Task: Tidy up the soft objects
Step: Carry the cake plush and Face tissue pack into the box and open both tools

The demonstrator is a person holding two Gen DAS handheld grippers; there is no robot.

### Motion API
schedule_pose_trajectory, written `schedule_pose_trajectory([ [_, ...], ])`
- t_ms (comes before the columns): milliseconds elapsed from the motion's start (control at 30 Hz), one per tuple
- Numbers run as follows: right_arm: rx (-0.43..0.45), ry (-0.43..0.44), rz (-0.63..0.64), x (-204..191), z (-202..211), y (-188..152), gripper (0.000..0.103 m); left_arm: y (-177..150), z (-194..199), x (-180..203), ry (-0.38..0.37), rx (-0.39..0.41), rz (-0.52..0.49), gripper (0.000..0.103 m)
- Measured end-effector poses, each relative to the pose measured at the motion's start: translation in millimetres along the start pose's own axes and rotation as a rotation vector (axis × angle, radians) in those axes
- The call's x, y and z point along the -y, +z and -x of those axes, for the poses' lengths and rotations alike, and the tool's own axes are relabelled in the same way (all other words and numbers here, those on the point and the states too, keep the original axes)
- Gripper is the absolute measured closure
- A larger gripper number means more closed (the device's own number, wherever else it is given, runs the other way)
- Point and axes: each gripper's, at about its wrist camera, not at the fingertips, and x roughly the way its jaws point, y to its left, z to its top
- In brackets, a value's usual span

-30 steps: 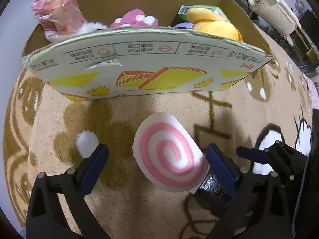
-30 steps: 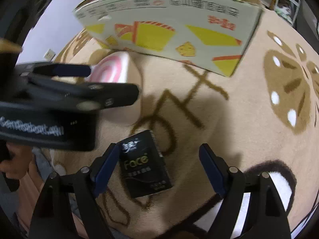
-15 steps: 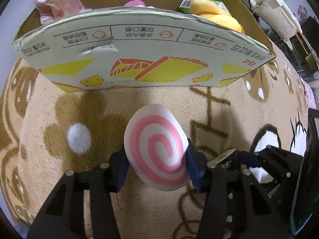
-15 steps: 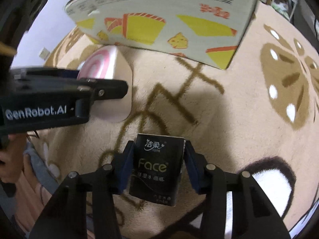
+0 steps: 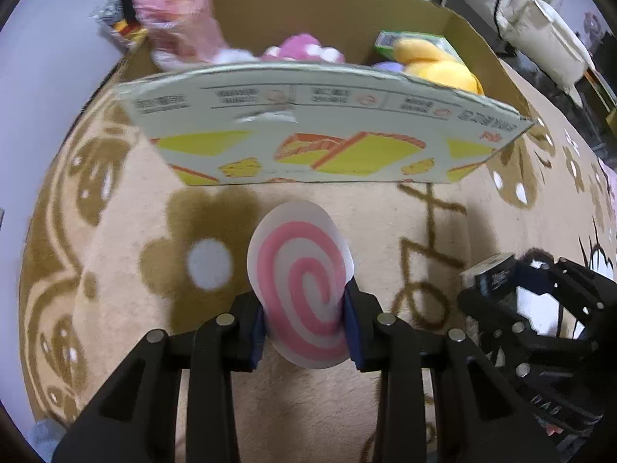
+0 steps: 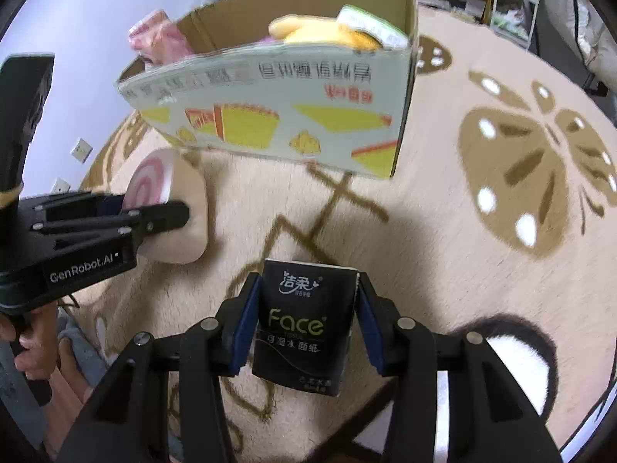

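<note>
My left gripper (image 5: 306,332) is shut on a round soft cushion with a pink and white spiral (image 5: 300,281) and holds it above the rug, short of the cardboard box (image 5: 327,135). The cushion also shows in the right wrist view (image 6: 169,212), beige on its side. My right gripper (image 6: 304,324) is shut on a black Face tissue pack (image 6: 304,324), lifted off the rug. The box (image 6: 277,115) is open at the top and holds a yellow plush (image 5: 435,65), a pink plush (image 5: 300,46) and a pink bag (image 5: 177,27).
A beige rug with brown patterns (image 6: 443,231) covers the floor. The right gripper shows at the right of the left wrist view (image 5: 540,308). Shelves and white bedding (image 5: 547,38) lie behind the box.
Both grippers closed from open: left on the spiral cushion, right on the tissue pack. Both objects have since risen off the rug, and the box's inside shows more.
</note>
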Motion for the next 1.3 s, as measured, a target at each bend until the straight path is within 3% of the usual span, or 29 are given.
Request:
schedule_pose_trajectory([
  [167,0.089,-0.019,-0.019,13,27,1,0.053,-5,21,-9,0.019,0.062,-0.002,0.071],
  [367,0.192,-0.003,-0.051,28,60,-1,0.053,-12,56,-9,0.064,0.211,0.024,0.071],
  [500,0.279,-0.001,-0.047,21,79,-3,0.053,-19,79,1,0.134,0.32,0.012,0.071],
  [733,0.433,-0.008,-0.024,10,113,-1,0.053,-27,112,9,0.182,0.452,-0.012,0.07],
  [933,0.526,0.002,0.006,0,132,9,0.053,-28,116,14,0.19,0.464,-0.024,0.07],
  [1300,0.591,0.005,0.054,-9,142,47,0.053,-11,107,12,0.191,0.459,-0.014,0.07],
])
